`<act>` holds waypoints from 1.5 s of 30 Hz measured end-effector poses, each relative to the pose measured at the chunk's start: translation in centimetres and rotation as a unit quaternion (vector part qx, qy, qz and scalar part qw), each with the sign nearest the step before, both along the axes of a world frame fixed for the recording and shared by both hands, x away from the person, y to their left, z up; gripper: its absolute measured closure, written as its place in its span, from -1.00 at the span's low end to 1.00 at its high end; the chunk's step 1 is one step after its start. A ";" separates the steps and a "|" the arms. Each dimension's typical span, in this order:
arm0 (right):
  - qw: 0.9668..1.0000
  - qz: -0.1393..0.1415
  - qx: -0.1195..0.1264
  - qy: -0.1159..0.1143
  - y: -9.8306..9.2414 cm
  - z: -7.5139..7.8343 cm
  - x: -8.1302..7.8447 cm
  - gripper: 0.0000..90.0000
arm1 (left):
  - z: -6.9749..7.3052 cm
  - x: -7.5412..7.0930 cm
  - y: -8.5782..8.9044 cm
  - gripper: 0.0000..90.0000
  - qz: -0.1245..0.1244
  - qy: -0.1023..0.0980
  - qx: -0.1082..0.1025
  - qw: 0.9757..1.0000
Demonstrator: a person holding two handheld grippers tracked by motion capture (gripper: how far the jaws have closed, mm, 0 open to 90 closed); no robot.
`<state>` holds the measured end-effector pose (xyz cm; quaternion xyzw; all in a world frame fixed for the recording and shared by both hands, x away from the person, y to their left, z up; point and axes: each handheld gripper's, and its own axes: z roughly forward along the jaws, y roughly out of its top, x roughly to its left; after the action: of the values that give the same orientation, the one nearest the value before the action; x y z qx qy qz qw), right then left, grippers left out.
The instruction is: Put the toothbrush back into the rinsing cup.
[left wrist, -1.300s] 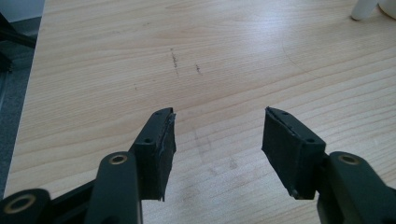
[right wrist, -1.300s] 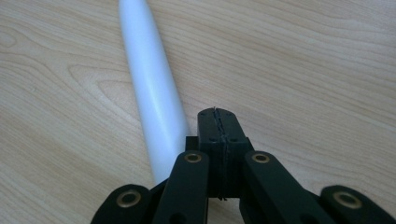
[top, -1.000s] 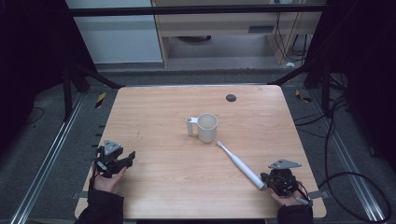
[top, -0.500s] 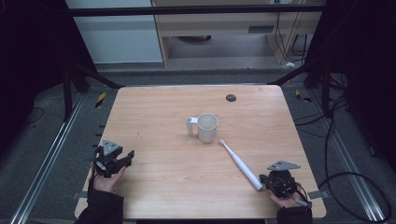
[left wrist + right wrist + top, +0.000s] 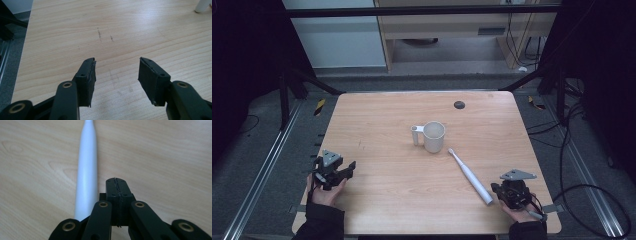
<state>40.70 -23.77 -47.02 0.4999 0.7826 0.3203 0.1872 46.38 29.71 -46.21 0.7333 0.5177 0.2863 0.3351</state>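
Resting low at the near right corner of the light wooden table (image 5: pixel 377 115), the right gripper (image 5: pixel 116 182) has its two black jaws pressed flat together with nothing between them. A long white plastic electric toothbrush (image 5: pixel 87 167) lies just beside the left jaw, its thick handle end level with the jaw tips and its slim neck running straight ahead — close alongside, but not gripped. From above, the toothbrush (image 5: pixel 469 176) lies at a slant, brush head toward a white plastic mug with a side handle (image 5: pixel 430 136) that stands upright at the table's middle, well ahead of both grippers. That layout suggests the brush is meant to be lifted and stood in the mug; the shut jaws would have to spread before they could take the handle. The left gripper (image 5: pixel 117 71) sits near the opposite front edge, jaws wide apart over bare wood and holding nothing — probably parked out of the way, ready to steady the mug if needed. A small dark round mark (image 5: pixel 459 104) lies far beyond the mug.
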 end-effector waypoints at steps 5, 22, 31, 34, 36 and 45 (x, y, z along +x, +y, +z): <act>1.000 0.000 -0.004 -0.018 0.6 1.5 0.9 0.97 | 0.0 0.0 0.0 0.00 0.000 -0.001 0.001 1.000; 0.999 0.017 0.002 -0.047 2.0 5.8 3.4 0.61 | -0.3 0.3 -0.1 -0.10 -0.002 0.020 -0.001 1.000; 0.999 0.031 0.001 -0.041 3.8 7.0 5.3 0.45 | -0.3 0.3 0.0 -0.13 -0.006 0.022 -0.003 1.000; 0.999 0.035 0.000 -0.036 4.5 7.4 5.9 0.43 | -0.3 0.4 0.0 -0.13 -0.006 0.023 -0.003 1.000; 0.999 0.039 -0.002 -0.028 5.0 7.5 6.3 0.41 | -0.3 0.4 0.0 -0.14 -0.007 0.023 -0.003 1.000; 0.999 0.047 -0.007 -0.012 6.4 7.7 7.8 0.38 | -0.3 0.4 -0.1 -0.14 -0.008 0.025 -0.004 1.000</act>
<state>48.49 -17.38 -39.27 0.4575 0.8049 0.3296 0.1850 46.80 29.64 -46.54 0.7435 0.5209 0.2629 0.3268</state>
